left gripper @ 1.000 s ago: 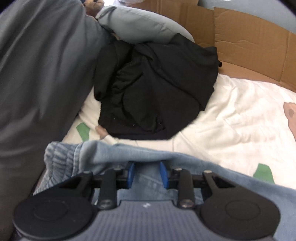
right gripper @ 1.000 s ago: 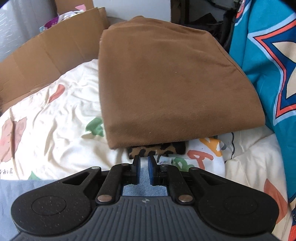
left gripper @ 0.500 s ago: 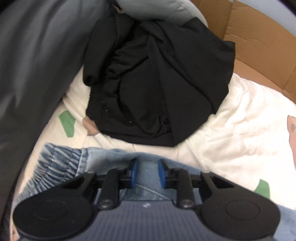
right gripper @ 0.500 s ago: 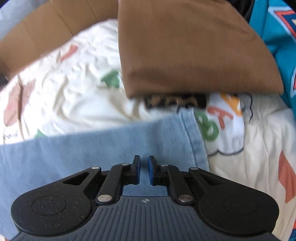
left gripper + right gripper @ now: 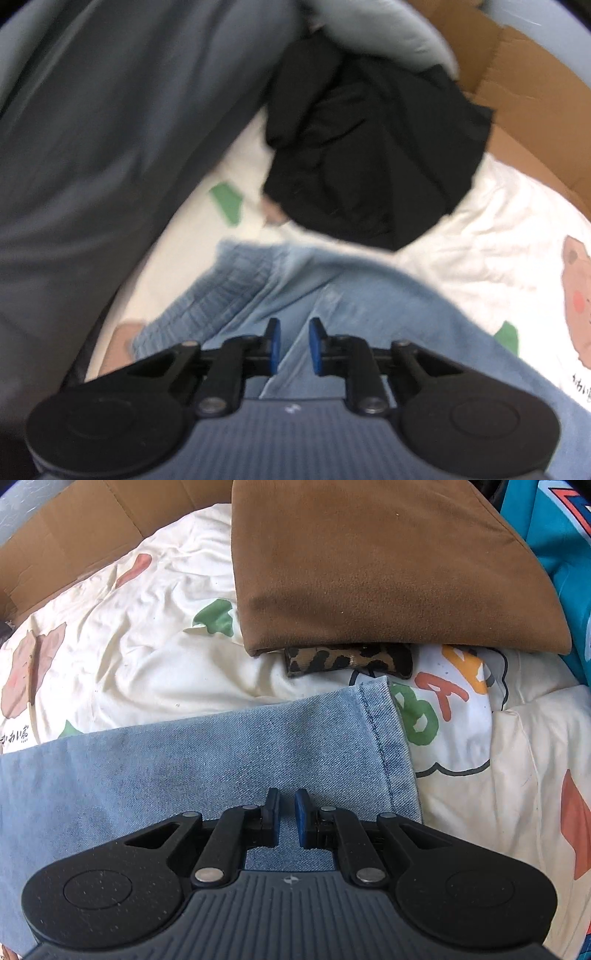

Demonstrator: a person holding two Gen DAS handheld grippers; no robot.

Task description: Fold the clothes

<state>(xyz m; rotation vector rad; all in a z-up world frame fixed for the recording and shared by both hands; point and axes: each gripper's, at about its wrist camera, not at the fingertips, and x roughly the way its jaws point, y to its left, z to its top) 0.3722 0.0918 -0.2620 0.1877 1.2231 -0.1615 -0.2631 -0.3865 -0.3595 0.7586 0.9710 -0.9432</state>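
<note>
Light blue denim jeans flat on printed cream bedsheet, ribbed elastic waistband, stitched hem. Left gripper jaws slightly apart, right gripper jaws narrowly apart; neither holding. Beyond: crumpled black garment, folded brown fabric, cardboard

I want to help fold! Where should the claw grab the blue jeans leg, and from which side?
Grab the hem, the stitched end of the jeans leg. It lies flat on the quilt with its edge free and bare quilt beside it, so a finger could probably slide under there. Come in from the right, near the hem's close corner, away from the brown cloth.
</note>
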